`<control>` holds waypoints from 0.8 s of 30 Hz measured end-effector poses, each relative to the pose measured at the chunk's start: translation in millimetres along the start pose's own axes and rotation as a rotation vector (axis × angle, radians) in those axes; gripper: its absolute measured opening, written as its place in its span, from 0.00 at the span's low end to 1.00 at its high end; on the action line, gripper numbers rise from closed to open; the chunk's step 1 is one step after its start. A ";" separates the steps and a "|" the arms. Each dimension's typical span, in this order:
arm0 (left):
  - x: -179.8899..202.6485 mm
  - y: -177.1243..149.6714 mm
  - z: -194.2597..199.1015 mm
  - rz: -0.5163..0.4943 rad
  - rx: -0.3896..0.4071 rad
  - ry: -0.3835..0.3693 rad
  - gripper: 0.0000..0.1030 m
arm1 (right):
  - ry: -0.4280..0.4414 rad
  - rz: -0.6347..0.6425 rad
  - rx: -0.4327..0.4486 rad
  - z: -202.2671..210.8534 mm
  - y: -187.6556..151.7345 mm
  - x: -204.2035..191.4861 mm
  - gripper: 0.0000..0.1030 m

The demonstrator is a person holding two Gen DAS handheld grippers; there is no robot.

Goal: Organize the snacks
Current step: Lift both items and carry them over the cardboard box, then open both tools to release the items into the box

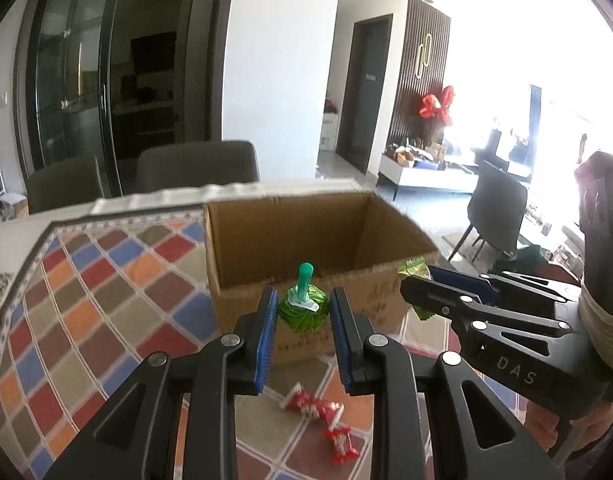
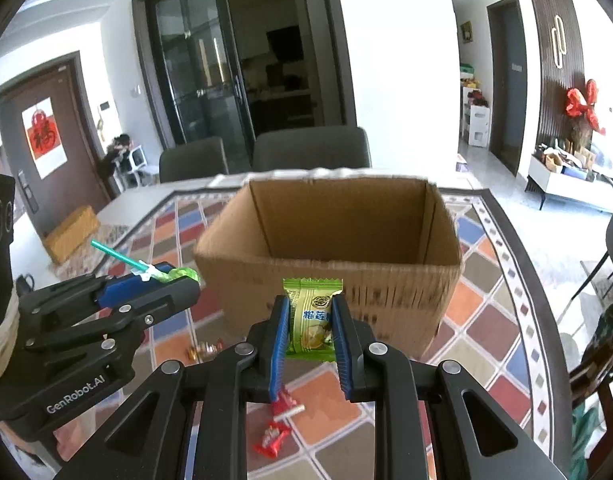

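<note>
While both grippers hung in front of the cardboard box [image 2: 338, 248], each cam caught stuff the other missed. Left gripper [image 1: 304, 312] was clamped on a green lollipop [image 1: 304, 306], stick poking up at 12 o'clock. Right gripper [image 2: 309, 320] was pinching a green snack packet [image 2: 311, 316]; only its own cam showed the printed front, the left view just got a corner. Red candies [image 1: 326, 416] lay on the checkered tablecloth [image 1: 106, 300] around 6 o'clock. A gold-wrapped candy [image 2: 204, 350] only turned up in the right view.
</note>
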State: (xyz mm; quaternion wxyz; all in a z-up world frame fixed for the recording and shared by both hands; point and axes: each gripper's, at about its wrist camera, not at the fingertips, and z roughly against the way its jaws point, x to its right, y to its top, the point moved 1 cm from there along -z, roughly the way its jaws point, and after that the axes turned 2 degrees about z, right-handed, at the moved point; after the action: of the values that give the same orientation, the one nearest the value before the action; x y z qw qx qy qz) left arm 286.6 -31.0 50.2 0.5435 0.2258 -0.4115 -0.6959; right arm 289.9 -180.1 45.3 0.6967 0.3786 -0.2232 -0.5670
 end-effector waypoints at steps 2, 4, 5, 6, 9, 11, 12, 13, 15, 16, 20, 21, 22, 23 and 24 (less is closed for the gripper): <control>-1.7 10.1 -1.6 0.000 0.010 0.000 0.26 | -0.005 -0.007 0.016 0.6 10.4 1.3 0.22; -3.6 17.8 -5.3 0.003 0.013 0.001 0.26 | -0.007 -0.014 0.027 0.0 19.7 3.0 0.22; -4.3 22.5 -7.5 0.002 0.012 -0.001 0.26 | -0.010 -0.017 0.031 -0.7 25.4 4.2 0.22; -5.6 28.5 -10.9 0.001 0.013 0.004 0.26 | -0.014 -0.017 0.035 -1.8 30.8 4.9 0.22; -9.0 39.3 -18.4 -0.002 0.013 0.016 0.26 | -0.032 -0.008 0.040 -6.3 42.7 6.0 0.22; -11.0 44.6 -22.7 -0.007 0.012 0.025 0.26 | -0.041 -0.001 0.041 -10.0 50.5 7.3 0.22; -12.0 46.6 -24.4 -0.009 0.010 0.028 0.26 | -0.048 0.002 0.040 -11.5 52.8 7.1 0.22; -12.3 48.4 -26.6 -0.012 0.007 0.030 0.26 | -0.052 0.004 0.039 -13.7 56.2 8.2 0.22; -13.5 52.2 -33.4 -0.014 -0.002 0.032 0.26 | -0.062 0.010 0.038 -17.1 60.3 8.9 0.22; -14.2 54.0 -37.5 -0.014 -0.008 0.032 0.26 | -0.067 0.013 0.034 -20.4 62.7 9.7 0.22; -15.4 59.4 -51.4 0.002 -0.035 0.020 0.27 | -0.074 0.009 0.022 -29.4 67.7 13.9 0.22; -15.8 60.7 -54.2 0.006 -0.037 0.024 0.27 | -0.077 0.005 0.020 -32.5 68.4 15.6 0.22; -15.9 61.5 -55.6 0.010 -0.032 0.030 0.30 | -0.079 0.004 0.018 -33.8 68.9 16.8 0.22; -17.2 62.7 -56.5 0.015 -0.027 0.047 0.38 | -0.096 -0.001 0.014 -36.7 69.1 18.4 0.25; -17.0 62.9 -55.2 0.019 -0.023 0.052 0.40 | -0.110 -0.004 0.009 -37.8 68.4 19.1 0.27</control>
State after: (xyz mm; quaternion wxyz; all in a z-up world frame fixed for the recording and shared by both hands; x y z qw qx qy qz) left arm 369.7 -37.5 68.5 0.5631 0.2338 -0.3910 -0.6894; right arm 365.3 -183.2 73.2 0.6805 0.3503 -0.2631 -0.5873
